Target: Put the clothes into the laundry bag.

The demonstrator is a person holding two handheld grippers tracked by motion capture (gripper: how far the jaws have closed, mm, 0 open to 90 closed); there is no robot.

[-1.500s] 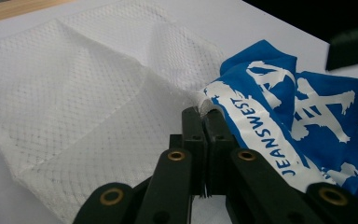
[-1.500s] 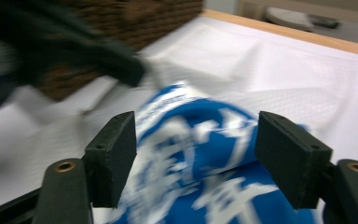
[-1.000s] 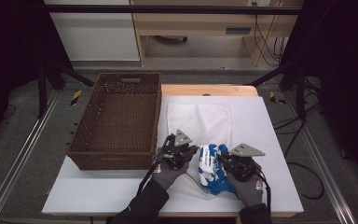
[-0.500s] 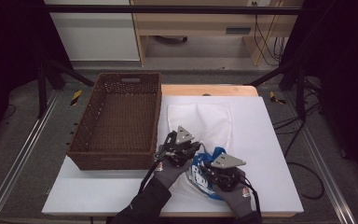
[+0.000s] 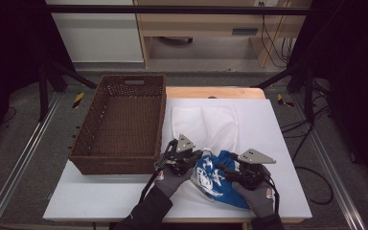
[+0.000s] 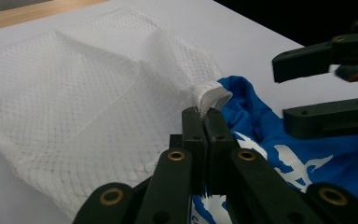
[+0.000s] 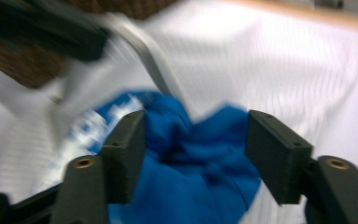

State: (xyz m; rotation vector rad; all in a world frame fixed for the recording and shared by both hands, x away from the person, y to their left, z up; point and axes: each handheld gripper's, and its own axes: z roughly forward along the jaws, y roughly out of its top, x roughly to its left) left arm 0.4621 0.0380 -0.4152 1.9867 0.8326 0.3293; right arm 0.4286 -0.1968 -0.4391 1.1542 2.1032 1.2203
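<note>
The blue cloth (image 5: 219,179) looks soft and light, best pinched at a bunched fold. The left claw (image 6: 204,122) is clenched on the white mesh bag's (image 5: 205,125) hem at the cloth's ten o'clock. The right claw (image 7: 193,140), jaws just opening, stands released astride the cloth.

Grey gloves (image 5: 175,178), black jaws, brass screws.

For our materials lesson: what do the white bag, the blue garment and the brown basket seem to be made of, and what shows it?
White bag: looks like fine synthetic mesh, matte; a grid of tiny holes shows.
Blue garment: probably soft knit fabric with white print; it folds and bunches loosely.
Brown basket: woven wicker or rattan-like strands, possibly plastic; an open weave shows along its walls.
</note>
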